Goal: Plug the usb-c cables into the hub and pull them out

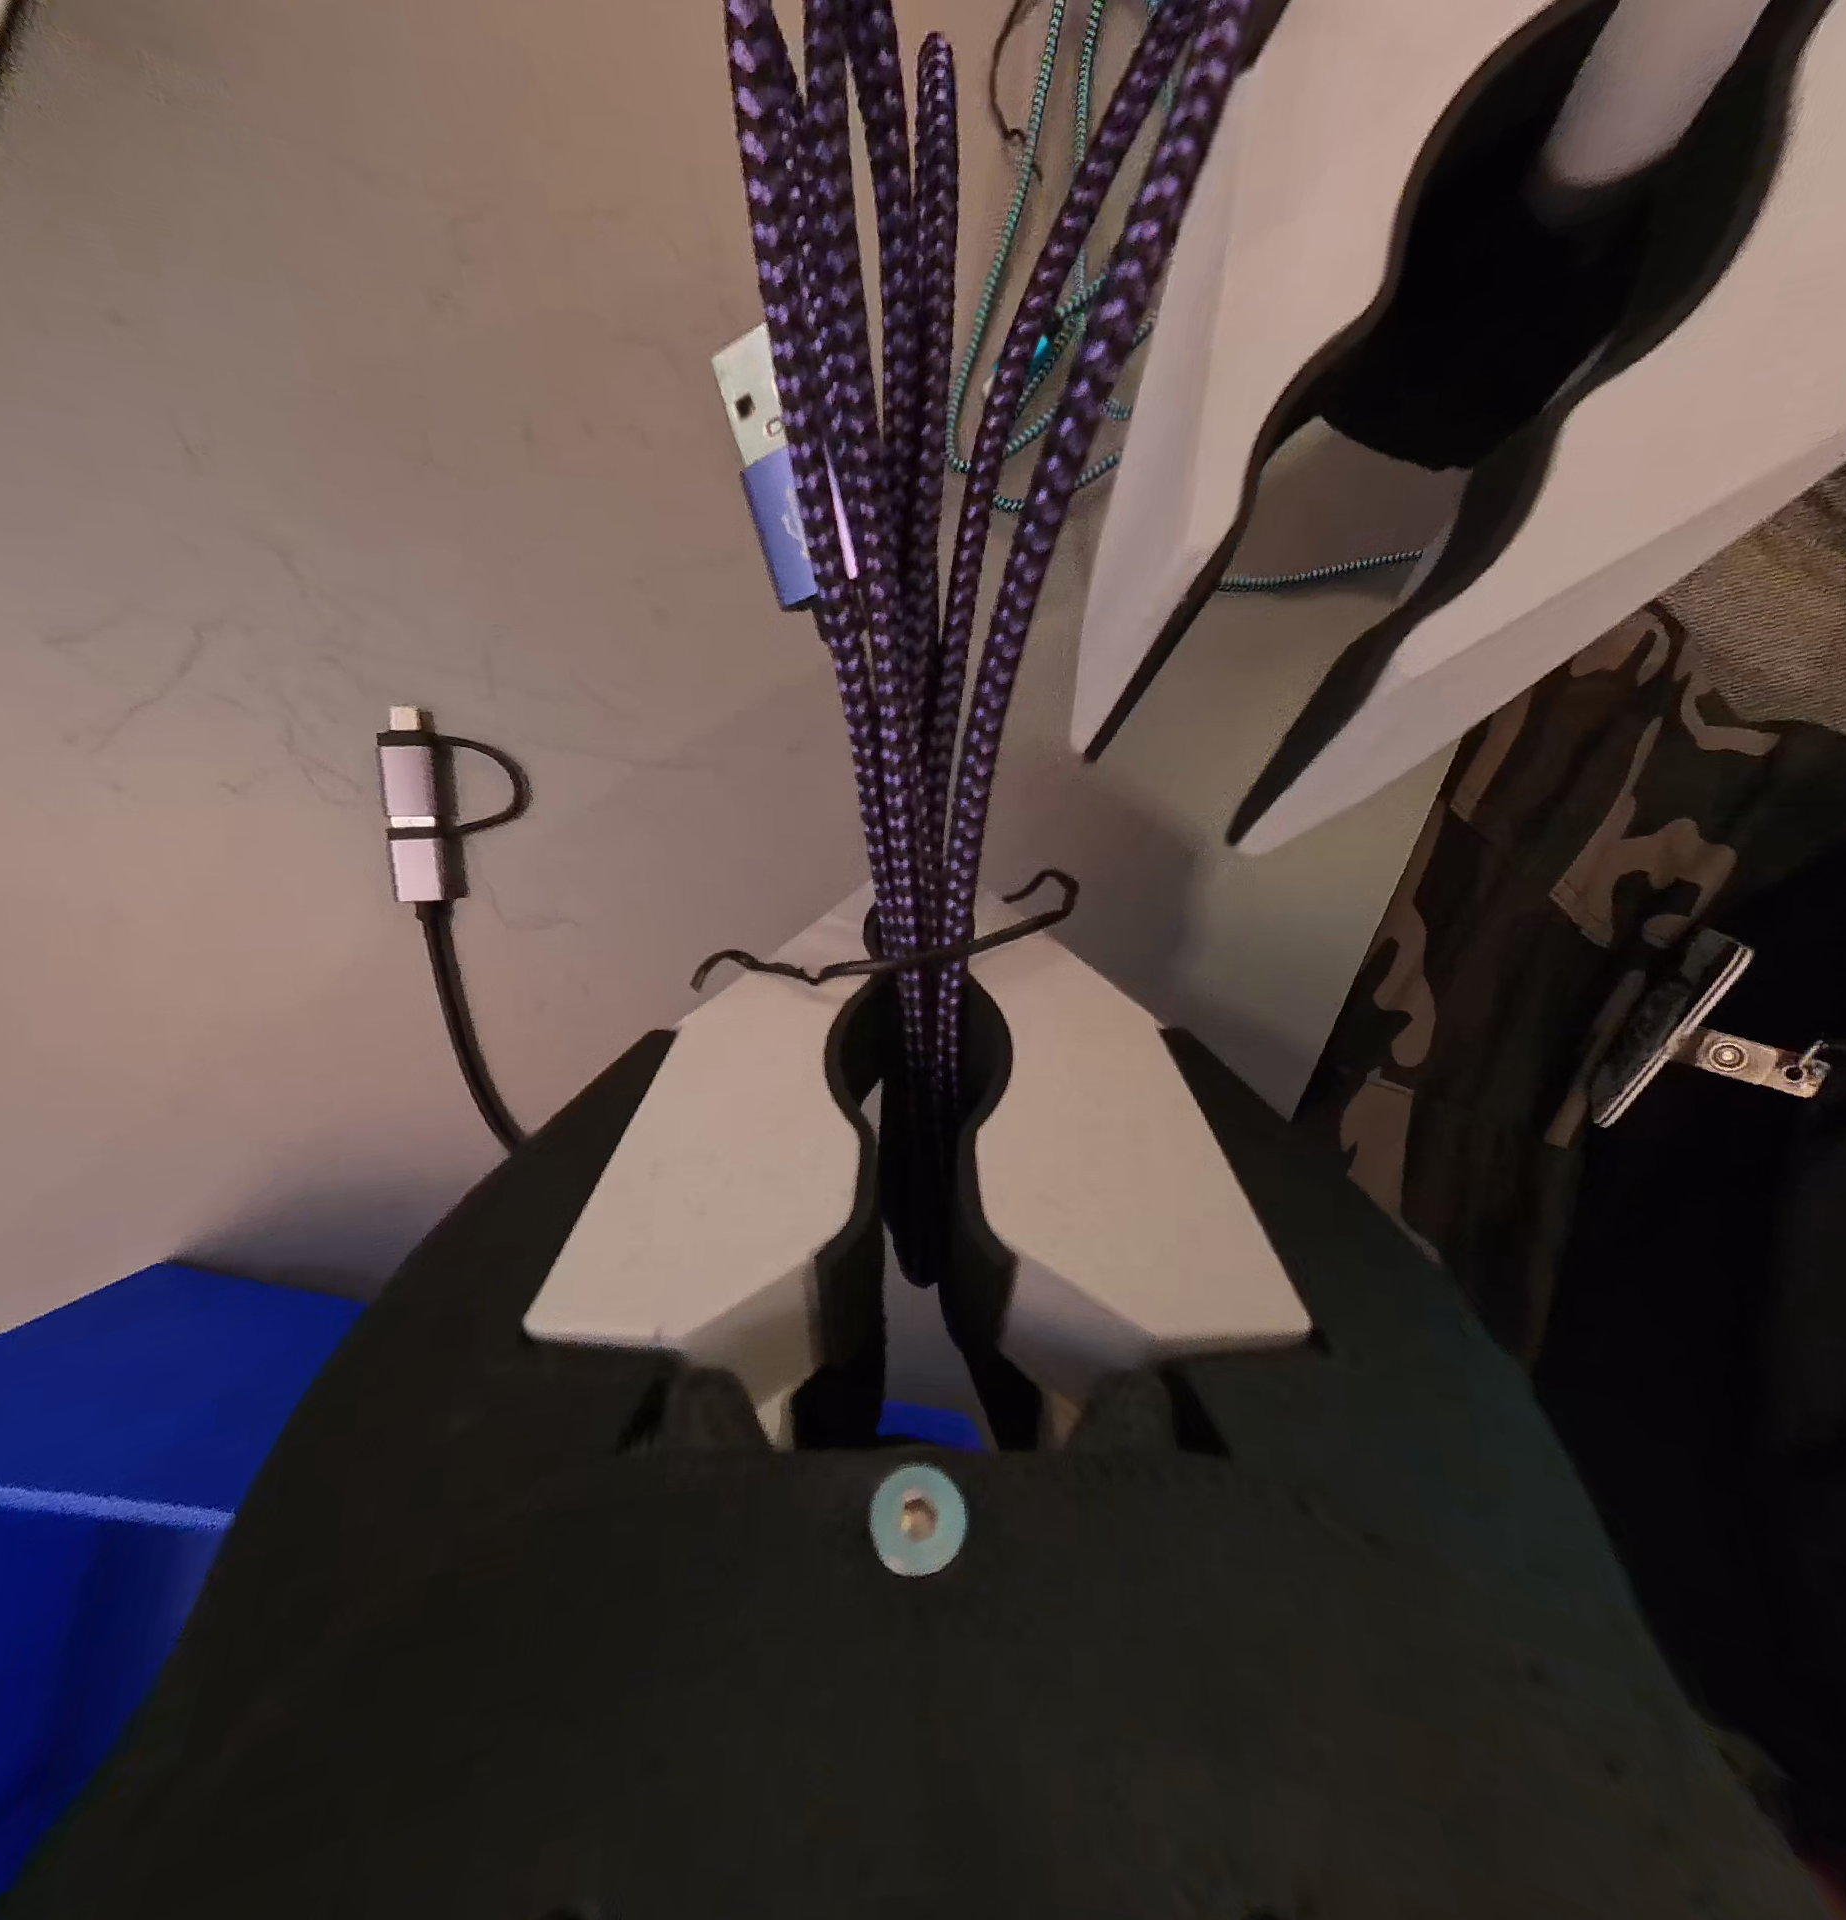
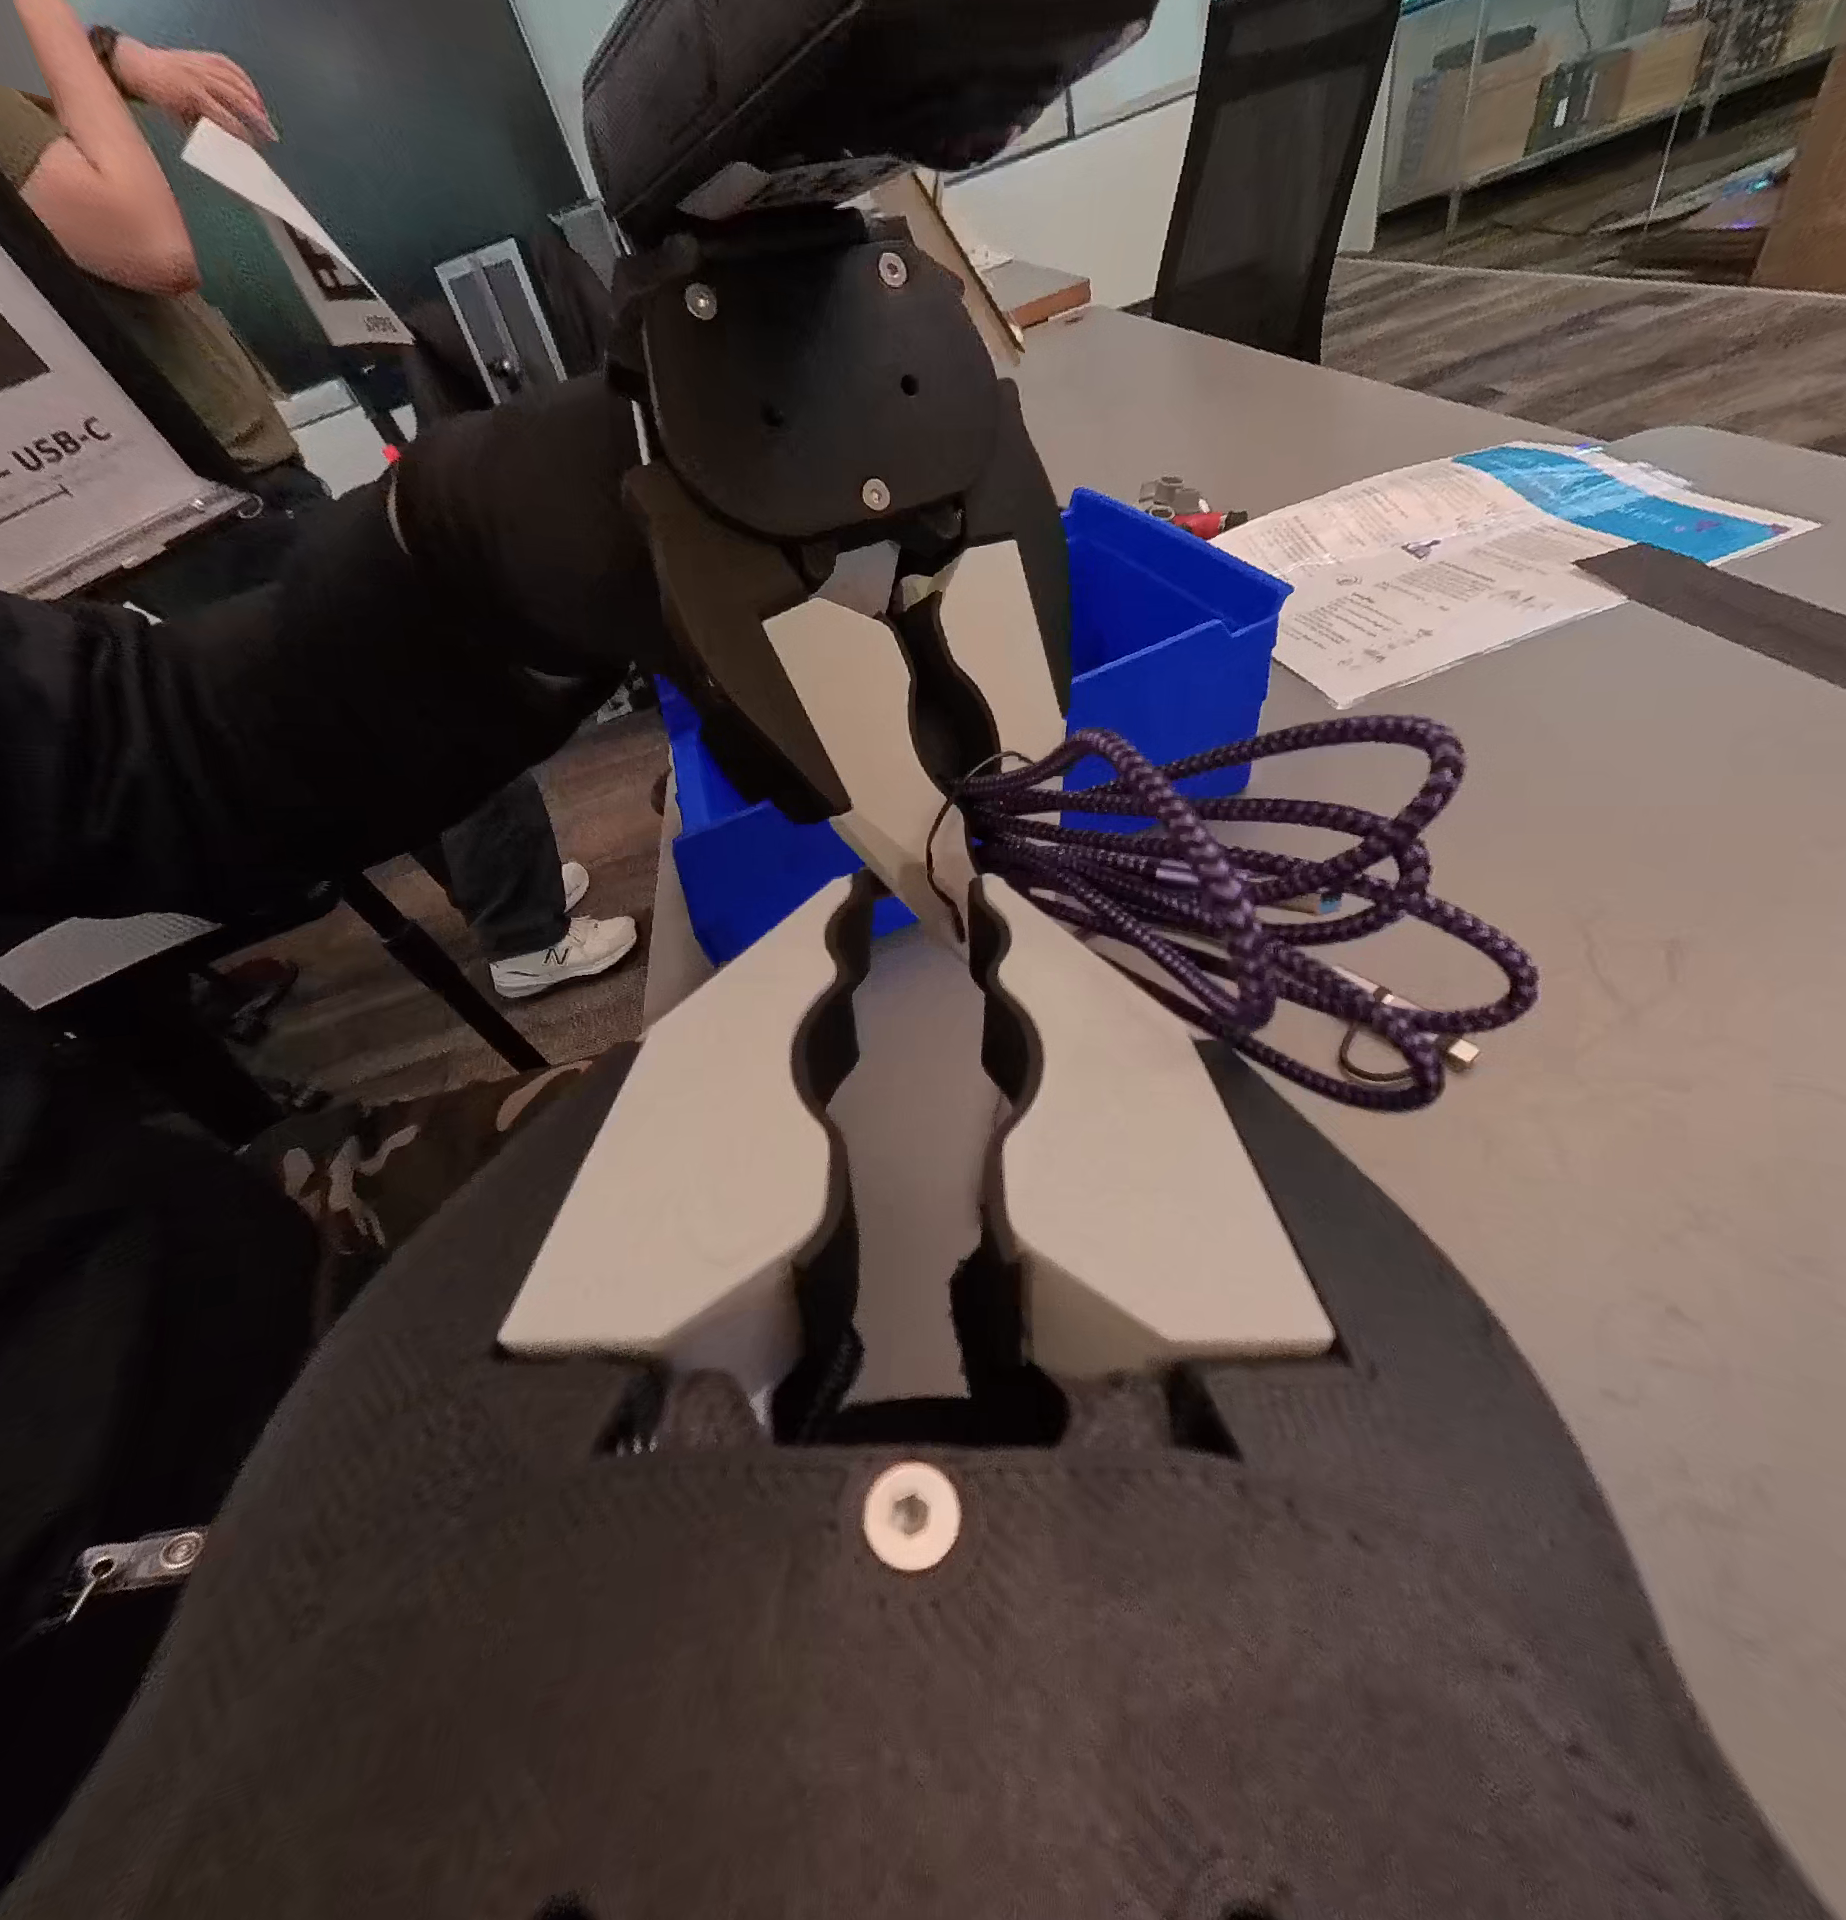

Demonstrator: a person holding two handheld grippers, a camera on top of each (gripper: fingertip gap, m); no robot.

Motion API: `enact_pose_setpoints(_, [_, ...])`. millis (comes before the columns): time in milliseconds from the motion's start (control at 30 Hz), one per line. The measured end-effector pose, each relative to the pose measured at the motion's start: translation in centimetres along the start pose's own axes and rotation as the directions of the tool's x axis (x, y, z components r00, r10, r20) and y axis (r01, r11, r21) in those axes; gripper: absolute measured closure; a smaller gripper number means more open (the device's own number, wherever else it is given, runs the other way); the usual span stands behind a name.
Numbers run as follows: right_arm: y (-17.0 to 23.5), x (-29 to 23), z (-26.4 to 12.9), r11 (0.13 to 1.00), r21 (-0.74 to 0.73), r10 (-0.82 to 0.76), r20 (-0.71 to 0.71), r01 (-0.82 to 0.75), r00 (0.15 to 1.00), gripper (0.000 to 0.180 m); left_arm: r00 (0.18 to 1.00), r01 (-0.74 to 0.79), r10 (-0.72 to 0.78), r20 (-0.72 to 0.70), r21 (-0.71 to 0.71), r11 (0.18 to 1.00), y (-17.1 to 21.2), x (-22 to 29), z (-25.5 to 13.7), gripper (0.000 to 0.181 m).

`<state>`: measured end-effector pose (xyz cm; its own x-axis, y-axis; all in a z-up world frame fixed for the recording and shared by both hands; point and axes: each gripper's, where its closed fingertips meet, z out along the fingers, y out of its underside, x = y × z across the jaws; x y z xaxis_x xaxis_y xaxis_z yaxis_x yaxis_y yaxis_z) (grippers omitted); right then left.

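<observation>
The grey table fills the right half of the right wrist view; its near edge runs down the left side of the grippers, with wood floor and chair legs beyond it. Wide bare surface lies to the right and front of the cable bundle. A blue bin stands at the table's edge behind the left gripper, and printed sheets lie farther back, well apart from the cables.

The left gripper is closed down on the purple braided cable bundle, pinching its tied end between the wavy inner pads; a thin black twist tie wraps the bundle just beyond the fingertips. In the right wrist view the bundle's loops fan out from the left gripper toward the table, the lower loops resting on it. A blue USB-A plug sticks out of the bundle on its left side.

The right gripper is partly open with nothing between its fingers, its tips just beside the twist tie and the left gripper's tips.

A grey adapter plug on a black cord lies alone on the table left of the bundle, with bare surface around it. A thin teal braided cable lies behind the purple strands.
</observation>
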<state>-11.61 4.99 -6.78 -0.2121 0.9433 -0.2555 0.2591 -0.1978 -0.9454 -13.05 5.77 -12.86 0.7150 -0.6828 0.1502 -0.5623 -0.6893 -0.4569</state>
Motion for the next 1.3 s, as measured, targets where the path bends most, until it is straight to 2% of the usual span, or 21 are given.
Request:
enact_pose_setpoints(267, [1.5,0.6,-2.9,0.997,-0.01,0.072,0.045,-0.072,0.996,0.143,0.998,-0.056,0.056,-0.007,-0.004,0.998,-0.8,0.3,-1.2,0.18])
enact_pose_setpoints(400, [2.6,1.8,-2.3,0.991,-0.021,0.135,0.051,-0.134,0.989,0.094,0.993,-0.076,0.077,-0.091,0.017,0.997,-1.6,1.6,-2.0,0.18])
enact_pose_setpoints(433, [2.6,2.4,-2.0,0.997,-0.019,0.079,0.01,-0.079,0.997,0.081,0.987,-0.08,0.083,-0.138,0.028,0.996,-1.8,2.2,-2.2,0.18])
enact_pose_setpoints(500, [2.2,3.9,-1.9,0.991,-0.029,-0.133,-0.121,0.13,0.984,0.077,0.983,-0.098,0.099,-0.158,0.009,0.995,-1.8,2.4,-2.3,0.18])
enact_pose_setpoints(567, [1.6,6.1,-3.0,0.941,-0.126,-0.339,-0.296,0.316,0.893,0.067,0.984,-0.106,0.101,-0.144,-0.021,0.994,-1.7,2.0,-2.5,0.18])
enact_pose_setpoints(600, [1.0,6.7,-3.9,0.898,-0.187,-0.439,-0.366,0.397,0.82,0.064,0.985,-0.102,0.097,-0.14,-0.033,0.994,-1.7,1.7,-2.5,0.18])
enact_pose_setpoints(633, [0.1,7.1,-5.0,0.833,-0.265,-0.552,-0.434,0.485,0.712,0.063,0.986,-0.099,0.092,-0.143,-0.042,0.994,-1.7,1.5,-2.6,0.18])
enact_pose_setpoints(667, [-0.9,7.0,-6.1,0.742,-0.358,-0.667,-0.469,0.566,0.579,0.064,0.987,-0.093,0.085,-0.139,-0.053,0.994,-1.8,1.2,-2.6,0.18])
enact_pose_setpoints(733, [-3.0,5.4,-7.1,0.525,-0.504,-0.837,-0.452,0.686,0.308,0.066,0.988,-0.097,0.085,-0.128,-0.086,0.992,-1.7,0.7,-2.6,0.18])
enact_pose_setpoints(767, [-3.4,4.4,-6.8,0.421,-0.56,-0.891,-0.404,0.713,0.208,0.068,0.988,-0.101,0.088,-0.123,-0.099,0.99,-1.8,0.5,-2.5,0.18])
enact_pose_setpoints(833, [-3.7,3.7,-5.6,0.272,-0.652,-0.948,-0.307,0.708,0.083,0.064,0.988,-0.113,0.099,-0.115,-0.127,0.986,-1.9,0.5,-2.3,0.18])
enact_pose_setpoints(967, [-2.4,4.5,-2.6,0.096,-0.738,-0.99,-0.14,0.668,-0.012,0.065,0.987,-0.128,0.11,-0.12,-0.157,0.979,-2.7,1.1,-1.8,0.18])
enact_pose_setpoints(1000, [-2.5,4.9,-2.4,0.078,-0.755,-0.99,-0.135,0.651,-0.039,0.072,0.986,-0.133,0.114,-0.121,-0.161,0.978,-2.9,1.3,-1.7,0.181])
enact_pose_setpoints(1167, [-2.1,5.7,-1.9,0.071,-0.746,-0.991,-0.128,0.662,-0.038,0.132,0.987,-0.14,0.123,-0.102,-0.184,0.973,-3.3,1.4,-1.4,0.181])
enact_pose_setpoints(1300, [-1.8,6.0,-2.0,0.048,-0.758,-0.993,-0.109,0.65,-0.054,0.144,0.986,-0.144,0.125,-0.109,-0.193,0.971,-3.5,1.5,-1.2,0.181])
